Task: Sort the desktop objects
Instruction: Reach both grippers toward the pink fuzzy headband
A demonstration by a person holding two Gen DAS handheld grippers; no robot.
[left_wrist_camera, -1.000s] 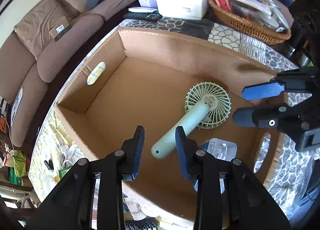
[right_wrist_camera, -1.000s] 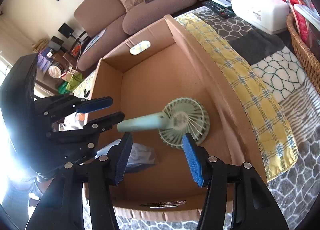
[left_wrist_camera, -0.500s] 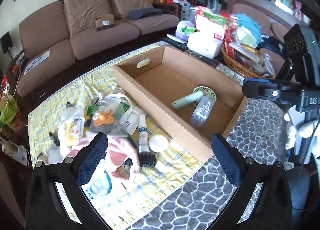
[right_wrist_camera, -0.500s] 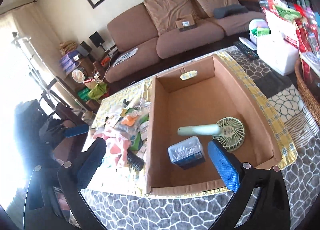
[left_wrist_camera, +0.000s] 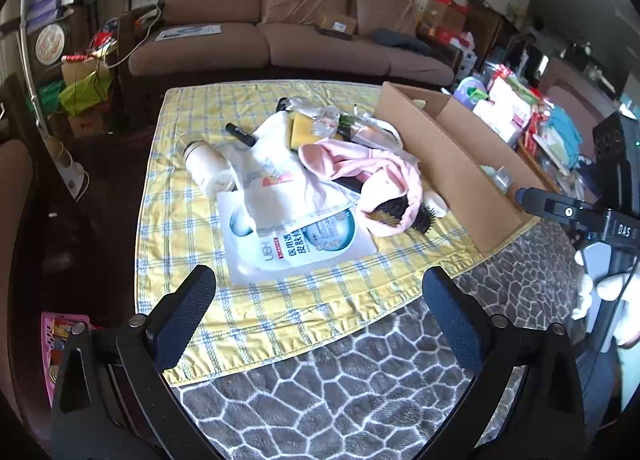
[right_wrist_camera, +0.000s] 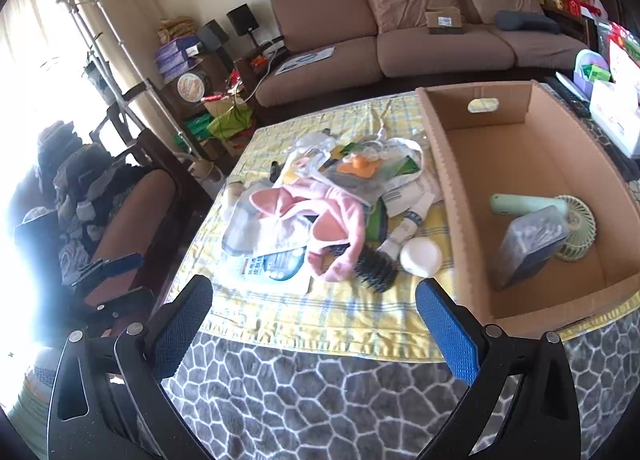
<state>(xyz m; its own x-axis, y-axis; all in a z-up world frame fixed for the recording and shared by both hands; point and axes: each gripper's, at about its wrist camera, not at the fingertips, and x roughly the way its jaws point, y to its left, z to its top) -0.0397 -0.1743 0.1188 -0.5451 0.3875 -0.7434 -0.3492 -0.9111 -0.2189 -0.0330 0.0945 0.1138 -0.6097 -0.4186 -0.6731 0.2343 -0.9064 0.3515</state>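
Note:
A cardboard box (right_wrist_camera: 452, 196) stands on the right of the yellow checked cloth (left_wrist_camera: 280, 312). Inside it lie a pale green hand fan (right_wrist_camera: 528, 206) and a clear box of cotton swabs (right_wrist_camera: 532, 248). Left of the box is a pile: a pink plush headband (right_wrist_camera: 320, 216), a black hairbrush (right_wrist_camera: 374, 266), a round white jar (right_wrist_camera: 420, 256), a face-mask packet (left_wrist_camera: 296, 244), a white bottle (left_wrist_camera: 208, 168). My left gripper (left_wrist_camera: 318, 300) hangs open and empty over the cloth's near edge. My right gripper (right_wrist_camera: 314, 304) is open and empty too, near the box's front left corner.
A grey stone-patterned blanket (right_wrist_camera: 320, 400) covers the near part of the table. A brown sofa (left_wrist_camera: 320, 48) runs along the back. Packets and a white container (left_wrist_camera: 504, 112) crowd the table right of the box. A chair heaped with clothes (right_wrist_camera: 100, 196) stands at the left.
Both grippers have drawn back out of the box and opened wide. The fan and the swab box stay inside. Both views have swung left onto the pile on the cloth.

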